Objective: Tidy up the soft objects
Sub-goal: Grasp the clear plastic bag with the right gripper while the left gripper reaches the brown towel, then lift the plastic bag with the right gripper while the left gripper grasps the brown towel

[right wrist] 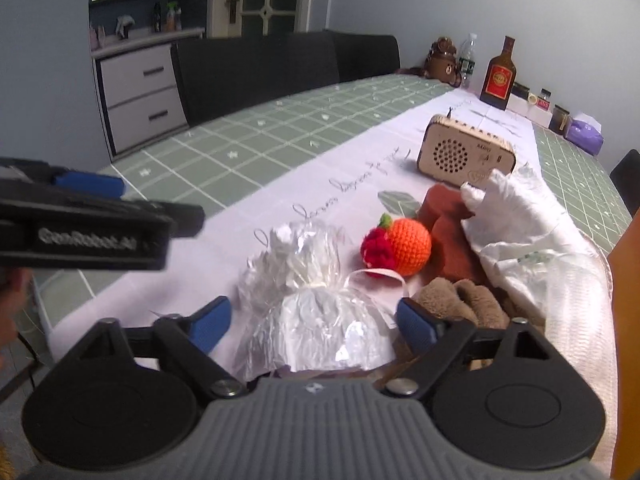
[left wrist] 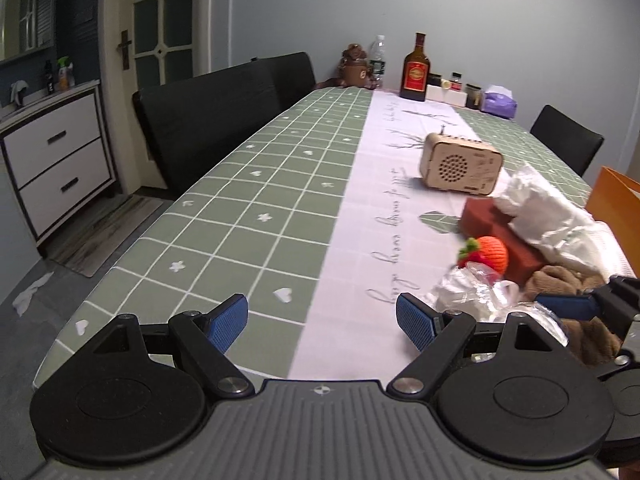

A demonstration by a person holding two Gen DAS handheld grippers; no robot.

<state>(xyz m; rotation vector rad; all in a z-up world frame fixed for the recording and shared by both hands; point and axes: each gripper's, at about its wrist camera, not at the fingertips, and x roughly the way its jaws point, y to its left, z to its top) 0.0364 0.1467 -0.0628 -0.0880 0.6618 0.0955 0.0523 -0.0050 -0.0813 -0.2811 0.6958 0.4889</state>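
Note:
A pile of soft things lies at the table's near right. A silver foil-wrapped bundle [right wrist: 308,312] tied with white ribbon sits between the open fingers of my right gripper [right wrist: 314,326], which is not closed on it. Behind it are an orange crocheted ball with a red tuft [right wrist: 404,248], a brown-red sponge block [right wrist: 448,232], a brown plush cloth [right wrist: 460,300] and a white crumpled cloth [right wrist: 524,232]. My left gripper [left wrist: 322,324] is open and empty over the tablecloth, left of the pile [left wrist: 492,256]. It shows from the side in the right wrist view [right wrist: 92,200].
A wooden radio-shaped box [left wrist: 460,166] stands mid-table. Bottles, jars, a brown figurine [left wrist: 354,66] and a purple tissue pack [left wrist: 498,102] line the far end. An orange bag [left wrist: 616,208] stands at the right edge. Black chairs [left wrist: 208,120] flank the table.

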